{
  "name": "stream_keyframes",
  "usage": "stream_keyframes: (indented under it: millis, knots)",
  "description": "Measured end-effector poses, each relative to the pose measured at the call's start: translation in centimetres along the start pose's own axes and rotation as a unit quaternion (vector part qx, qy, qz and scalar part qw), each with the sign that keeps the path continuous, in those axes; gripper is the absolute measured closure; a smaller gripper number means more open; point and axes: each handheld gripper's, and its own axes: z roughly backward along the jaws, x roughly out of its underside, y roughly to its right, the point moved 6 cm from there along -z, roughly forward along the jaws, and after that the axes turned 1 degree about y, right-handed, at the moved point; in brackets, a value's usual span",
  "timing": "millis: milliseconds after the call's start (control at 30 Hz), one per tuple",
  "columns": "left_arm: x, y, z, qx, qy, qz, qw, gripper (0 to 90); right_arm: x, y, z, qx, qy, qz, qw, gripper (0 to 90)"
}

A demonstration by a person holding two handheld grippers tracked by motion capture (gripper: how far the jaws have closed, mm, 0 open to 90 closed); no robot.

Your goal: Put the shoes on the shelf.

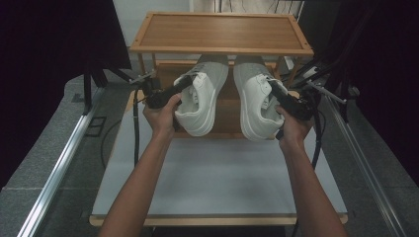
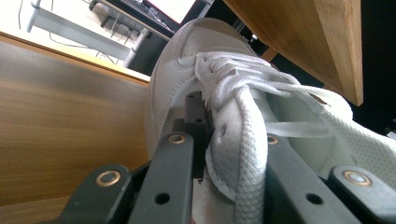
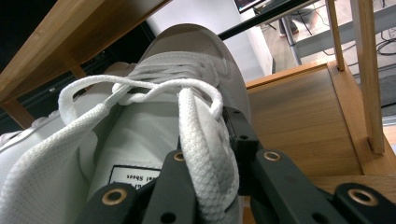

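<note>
From the high view, two white sneakers sit toe-first under the top shelf (image 1: 221, 30) of a wooden rack (image 1: 143, 34), their heels sticking out toward the person over the rack's lower shelf (image 1: 228, 116). The left shoe (image 1: 200, 101) is tilted so that its opening faces the left gripper (image 1: 170, 93); the right shoe (image 1: 257, 101) leans the other way, toward the right gripper (image 1: 284, 98). Both forearms reach in from the near edge of the white table (image 1: 217, 177), which stands in front of the rack, and each hand wraps around its gripper's black body, the left hand (image 1: 162, 114) at the left shoe's outer side, the right hand (image 1: 291, 126) at the right shoe's outer side.

The gripper views give the grip that the high view leaves hard to read. In the left gripper view, the two black jaws are clamped on the padded collar edge of the left shoe (image 2: 243, 154), one jaw inside the opening, one outside, with the laces (image 2: 243, 77) just beyond and the underside of the top shelf (image 2: 308, 37) above. In the right gripper view, the jaws pinch the collar of the right shoe (image 3: 205, 154) the same way, the lower shelf (image 3: 303, 121) lying beside the shoe.

A white label (image 3: 133, 176) inside the right shoe's opening carries print; only the word "Shoes" can be made out.
</note>
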Motion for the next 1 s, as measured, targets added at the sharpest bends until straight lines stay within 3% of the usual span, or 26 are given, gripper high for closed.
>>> stream_keyframes:
  millis: [200, 600, 833, 1000]
  knots:
    - [-0.5, -0.3, -0.5, -0.008, 0.003, 0.009, 0.9999, 82.7, -0.3, -0.1, -0.7, 0.000, 0.002, -0.014, 0.9999, 82.9]
    - [-1.9, -0.3, -2.0, -0.020, 0.011, 0.004, 0.9997, 82.7, -1.1, -0.5, -2.4, 0.011, 0.002, -0.015, 0.9998, 82.7]
    - [-2.0, -0.9, -3.0, -0.029, 0.021, 0.018, 0.9992, 82.7, -1.1, -0.7, -3.5, 0.021, -0.004, -0.017, 0.9996, 82.5]
    - [-2.2, -1.6, -3.7, -0.051, 0.021, 0.013, 0.9984, 82.6, -1.3, -1.2, -4.9, 0.031, -0.007, -0.015, 0.9994, 82.0]
